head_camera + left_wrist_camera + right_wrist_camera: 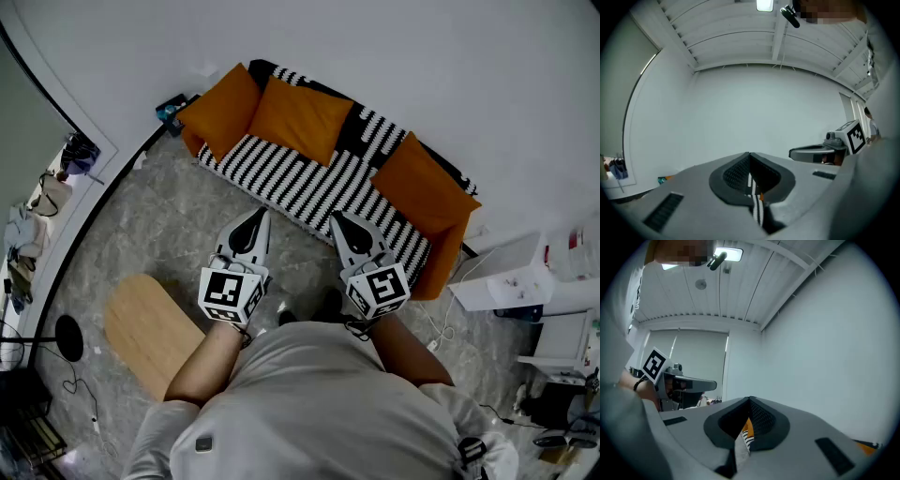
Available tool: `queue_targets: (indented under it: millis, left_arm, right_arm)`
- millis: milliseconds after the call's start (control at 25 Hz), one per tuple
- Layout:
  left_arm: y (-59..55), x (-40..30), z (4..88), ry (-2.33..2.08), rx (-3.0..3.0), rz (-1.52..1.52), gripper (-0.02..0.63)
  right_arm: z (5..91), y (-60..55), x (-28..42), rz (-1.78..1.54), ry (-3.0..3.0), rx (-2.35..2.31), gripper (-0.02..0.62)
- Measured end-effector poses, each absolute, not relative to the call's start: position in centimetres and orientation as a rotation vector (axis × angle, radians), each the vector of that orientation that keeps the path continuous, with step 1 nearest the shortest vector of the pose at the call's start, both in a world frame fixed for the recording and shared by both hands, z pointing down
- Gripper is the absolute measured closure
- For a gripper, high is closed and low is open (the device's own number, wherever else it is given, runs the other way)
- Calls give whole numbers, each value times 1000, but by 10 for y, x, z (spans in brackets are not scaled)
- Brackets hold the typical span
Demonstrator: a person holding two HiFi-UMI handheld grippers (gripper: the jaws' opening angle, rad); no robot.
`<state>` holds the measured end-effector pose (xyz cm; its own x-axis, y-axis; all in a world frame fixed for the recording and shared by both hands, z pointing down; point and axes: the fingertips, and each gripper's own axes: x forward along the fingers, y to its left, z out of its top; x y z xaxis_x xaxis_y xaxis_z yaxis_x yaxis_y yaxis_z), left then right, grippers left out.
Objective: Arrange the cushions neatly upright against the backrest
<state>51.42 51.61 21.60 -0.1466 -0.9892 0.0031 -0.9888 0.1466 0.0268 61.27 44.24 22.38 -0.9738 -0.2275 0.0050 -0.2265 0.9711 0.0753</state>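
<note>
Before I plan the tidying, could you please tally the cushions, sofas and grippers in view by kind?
Orange square fabric cushions: 3
Black-and-white striped sofa: 1
Grey two-jaw grippers, the left gripper and the right gripper: 2
Total: 6

Black-and-white striped sofa (pixel 281 183) stands on grey marbled floor (pixel 169 234). Three orange cushions lean against its backrest (pixel 375 127): left cushion (pixel 223 111) touching middle cushion (pixel 298 120), right cushion (pixel 422 186) apart.
</note>
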Motion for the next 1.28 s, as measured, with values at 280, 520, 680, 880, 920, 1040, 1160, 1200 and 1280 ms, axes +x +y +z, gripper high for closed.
queue_targets:
  millis: [280, 520, 680, 880, 920, 1040, 1160, 1200, 1280]
  left_arm:
    - [522, 511, 217, -2369, 2031, -34, 597]
    - [529, 504, 217, -2375, 2022, -31, 597]
    - [526, 498, 223, -2368, 2013, -19, 597]
    - [512, 489, 225, -2365, 2012, -5, 597]
    - [509, 485, 226, -2365, 2010, -1, 597]
    - [495, 471, 231, -2367, 1994, 12, 597]
    - [472, 456, 237, -2363, 1980, 29, 597]
    - [464, 451, 239, -2360, 1978, 37, 597]
    - [447, 438, 240, -2359, 1973, 49, 597]
  right_arm:
    - [224, 446, 611, -126, -3103, 353, 575]
    - [223, 450, 606, -112, -3107, 358, 574]
    - [222, 445, 602, -125, -3114, 373, 574]
    - [225, 427, 592, -111, -3119, 390, 574]
    - [225, 423, 590, -109, -3124, 398, 574]
    - [228, 406, 579, -107, -3140, 407, 574]
    - [236, 381, 564, -80, -3142, 402, 574]
    - [239, 372, 558, -68, -3140, 401, 574]
    - [242, 353, 545, -55, -3136, 398, 574]
